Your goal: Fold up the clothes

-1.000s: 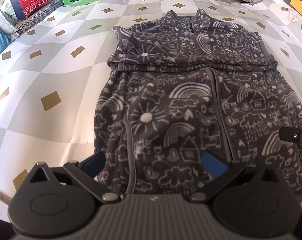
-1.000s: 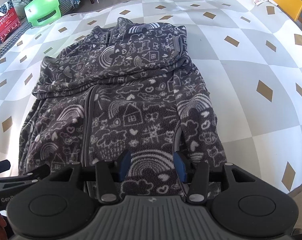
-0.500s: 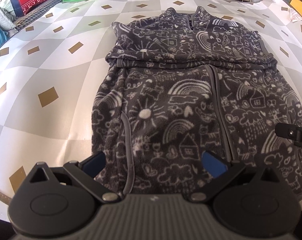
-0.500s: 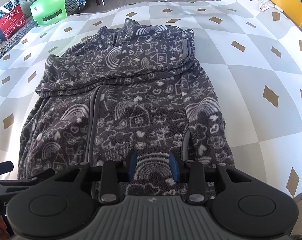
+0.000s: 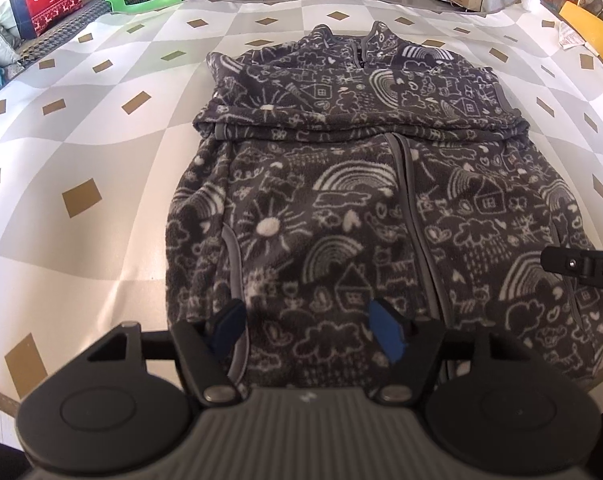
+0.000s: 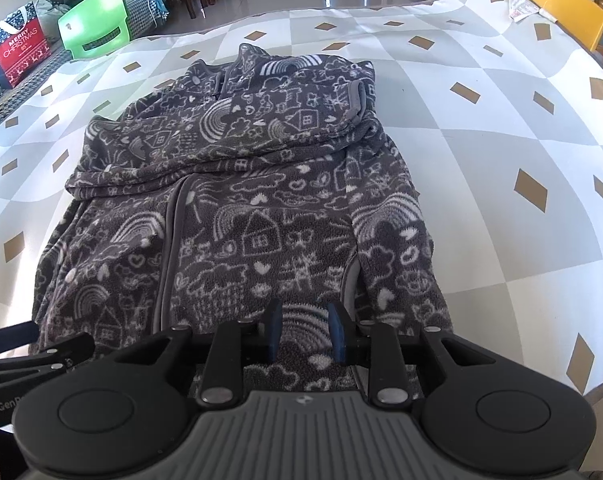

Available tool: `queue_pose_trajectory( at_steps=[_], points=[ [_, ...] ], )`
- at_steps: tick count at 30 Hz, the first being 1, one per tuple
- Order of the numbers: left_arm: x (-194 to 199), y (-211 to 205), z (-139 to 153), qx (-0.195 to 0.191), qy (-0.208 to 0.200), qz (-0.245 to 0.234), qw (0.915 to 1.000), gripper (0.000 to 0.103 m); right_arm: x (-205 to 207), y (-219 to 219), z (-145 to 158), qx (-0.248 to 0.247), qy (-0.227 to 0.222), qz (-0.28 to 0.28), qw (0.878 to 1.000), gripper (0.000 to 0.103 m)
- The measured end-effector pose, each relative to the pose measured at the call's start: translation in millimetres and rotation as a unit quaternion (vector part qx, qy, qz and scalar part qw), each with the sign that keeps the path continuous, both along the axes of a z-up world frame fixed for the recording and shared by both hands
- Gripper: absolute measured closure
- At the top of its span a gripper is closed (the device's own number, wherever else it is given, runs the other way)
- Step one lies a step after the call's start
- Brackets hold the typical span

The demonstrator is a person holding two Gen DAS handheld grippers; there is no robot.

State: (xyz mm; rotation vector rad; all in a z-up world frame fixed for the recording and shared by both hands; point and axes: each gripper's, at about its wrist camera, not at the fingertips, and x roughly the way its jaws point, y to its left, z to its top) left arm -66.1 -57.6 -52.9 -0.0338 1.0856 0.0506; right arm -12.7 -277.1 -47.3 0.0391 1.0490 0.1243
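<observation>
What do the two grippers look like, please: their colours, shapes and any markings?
Both look alike. The left gripper and the right gripper have a grey ribbed body, two round black discs at the sides, black link arms with silver rivets, and blue pads on the fingers. White letters mark the outer side of each.

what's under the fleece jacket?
The fleece jacket lies flat on the checkered tablecloth, sleeves folded across its chest. Only cloth shows around its edges; whatever is directly beneath is covered. Both grippers' jaws are closing over its near hem.
</observation>
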Motion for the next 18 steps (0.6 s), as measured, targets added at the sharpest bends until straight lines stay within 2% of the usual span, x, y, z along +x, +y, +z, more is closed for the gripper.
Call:
queue_pose_trajectory(
  at_steps=[4,5,7,8,9,15,18],
  points=[
    [-4,1,-3,0.003,0.002,0.004,1.0000,0.042,-3,-9,-4,0.006,0.011,-0.022,1.000,0.074],
    [-4,2,-4,0.001,0.003,0.007,1.0000,0.039,-3,-11,-5,0.009,0.015,-0.029,0.999,0.072],
    [-5,5,-4,-0.002,0.005,0.014,0.9999,0.020,-4,-17,-8,0.018,0.023,-0.043,0.999,0.071],
    [-5,6,-4,-0.001,0.003,0.018,0.9998,0.006,-4,-20,-8,0.022,0.025,-0.051,0.998,0.070],
    [-6,6,-2,0.004,-0.002,0.021,0.9998,0.000,-4,-22,-9,0.025,0.026,-0.056,0.998,0.069],
    [-5,8,-3,0.026,-0.001,0.021,0.9994,0.000,-6,-29,-4,0.032,0.018,-0.073,0.997,0.065],
    [-6,10,-5,0.017,0.001,0.023,0.9996,0.000,-7,-33,-1,0.034,0.010,-0.078,0.996,0.065]
  ],
)
